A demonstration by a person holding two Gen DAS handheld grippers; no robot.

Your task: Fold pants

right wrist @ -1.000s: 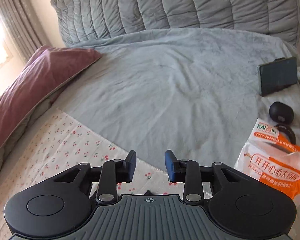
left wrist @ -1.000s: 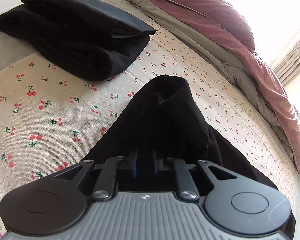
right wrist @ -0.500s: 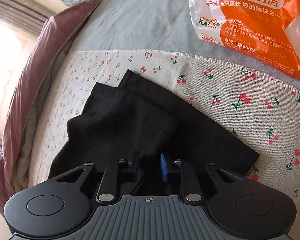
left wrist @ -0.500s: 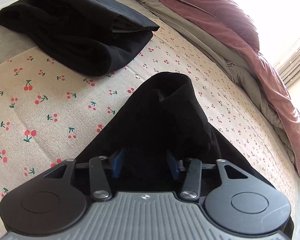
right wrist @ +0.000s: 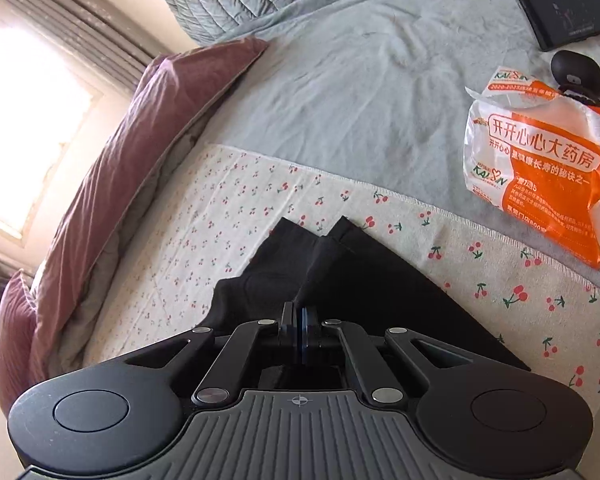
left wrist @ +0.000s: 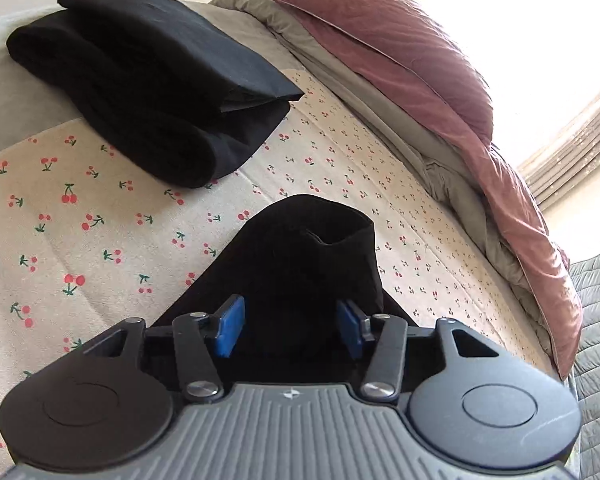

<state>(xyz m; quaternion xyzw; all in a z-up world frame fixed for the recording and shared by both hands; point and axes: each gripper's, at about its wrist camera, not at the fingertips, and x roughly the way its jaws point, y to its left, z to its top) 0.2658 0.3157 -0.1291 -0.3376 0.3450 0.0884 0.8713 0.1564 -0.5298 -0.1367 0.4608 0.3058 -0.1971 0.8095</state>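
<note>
Black pants (left wrist: 300, 264) lie on a cherry-print cloth (left wrist: 80, 240) on the bed. In the left wrist view my left gripper (left wrist: 290, 326) is open, its blue pads either side of a raised bunch of the pants, not pinching it. In the right wrist view the pants (right wrist: 360, 280) spread out ahead, two hem corners pointing away. My right gripper (right wrist: 300, 328) is shut on a fold of the black fabric, pads pressed together.
A stack of folded black garments (left wrist: 152, 80) sits at the far left of the cloth. A maroon and grey duvet (left wrist: 400, 72) runs along the window side. An orange-white pharmacy bag (right wrist: 540, 160), a phone (right wrist: 568, 10) and a black earbud case (right wrist: 576, 70) lie on the grey blanket.
My left gripper has opened and let go of the pants. My right gripper came down onto the pants and closed on a fold.
</note>
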